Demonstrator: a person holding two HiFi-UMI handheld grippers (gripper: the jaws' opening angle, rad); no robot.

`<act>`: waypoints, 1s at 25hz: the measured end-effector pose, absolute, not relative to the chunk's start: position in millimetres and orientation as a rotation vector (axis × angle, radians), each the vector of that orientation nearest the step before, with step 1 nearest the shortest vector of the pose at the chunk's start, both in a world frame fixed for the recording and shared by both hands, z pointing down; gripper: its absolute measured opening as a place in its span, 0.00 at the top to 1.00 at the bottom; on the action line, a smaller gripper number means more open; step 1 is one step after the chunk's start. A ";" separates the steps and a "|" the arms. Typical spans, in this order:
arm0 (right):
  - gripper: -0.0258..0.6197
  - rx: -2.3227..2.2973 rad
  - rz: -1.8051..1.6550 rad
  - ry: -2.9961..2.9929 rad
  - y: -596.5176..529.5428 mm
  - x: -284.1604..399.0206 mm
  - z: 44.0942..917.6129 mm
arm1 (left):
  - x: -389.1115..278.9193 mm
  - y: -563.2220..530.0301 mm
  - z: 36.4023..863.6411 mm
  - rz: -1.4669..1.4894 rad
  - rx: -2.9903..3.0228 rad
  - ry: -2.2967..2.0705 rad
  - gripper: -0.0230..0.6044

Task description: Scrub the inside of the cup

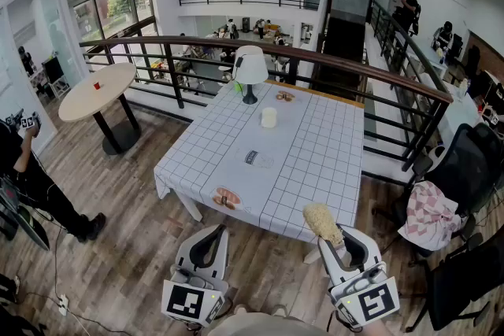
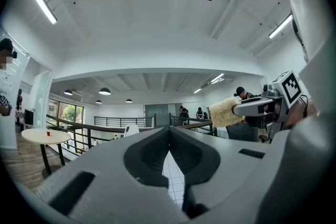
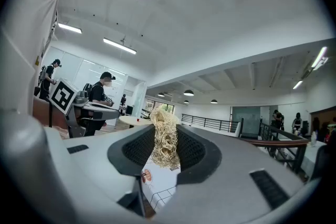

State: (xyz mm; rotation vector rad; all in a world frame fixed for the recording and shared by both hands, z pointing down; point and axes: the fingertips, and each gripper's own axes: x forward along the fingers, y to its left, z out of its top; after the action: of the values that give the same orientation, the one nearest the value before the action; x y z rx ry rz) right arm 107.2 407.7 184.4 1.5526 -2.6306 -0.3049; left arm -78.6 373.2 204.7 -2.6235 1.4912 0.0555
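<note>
A small white cup (image 1: pixel 268 117) stands upright on the grid-patterned tablecloth (image 1: pixel 315 161), far from both grippers. My right gripper (image 1: pixel 332 241) hovers just off the table's near edge, shut on a tan loofah scrubber (image 1: pixel 320 221) that sticks out beyond its tips. In the right gripper view the scrubber (image 3: pixel 165 138) is pinched between the two jaws of that gripper (image 3: pixel 166 150). My left gripper (image 1: pixel 216 232) is held lower left of the table's near edge, shut and holding nothing. Its jaws meet in the left gripper view (image 2: pixel 169 132), where the scrubber (image 2: pixel 226 112) also shows at right.
A white table lamp (image 1: pixel 250 71) stands at the far end of the table. A small dark object (image 1: pixel 251 157), a flat pinkish item (image 1: pixel 226 197) and a small brown item (image 1: pixel 284 96) lie on the cloth. A railing (image 1: pixel 354 63), a round side table (image 1: pixel 96 90) and chairs (image 1: pixel 465 169) surround it.
</note>
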 end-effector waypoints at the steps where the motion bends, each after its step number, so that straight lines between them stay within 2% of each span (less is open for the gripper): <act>1: 0.78 1.548 -0.303 -2.632 405.2 108.2 183.7 | -77.6 372.0 203.7 0.059 -2.626 1.495 0.94; 14: 0.78 1.513 -0.265 -2.612 419.7 113.4 204.7 | -74.9 391.3 224.8 0.095 -2.625 1.520 0.94; 25: 0.77 1.411 -0.148 -2.671 400.2 171.3 201.4 | -13.4 381.8 212.2 -0.008 -2.637 1.576 0.94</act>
State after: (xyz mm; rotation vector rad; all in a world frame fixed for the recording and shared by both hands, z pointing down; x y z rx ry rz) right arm 171.3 400.2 201.4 1.4113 -2.6710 -0.1478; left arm -13.4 381.8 212.2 -2.6365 1.5764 -0.0083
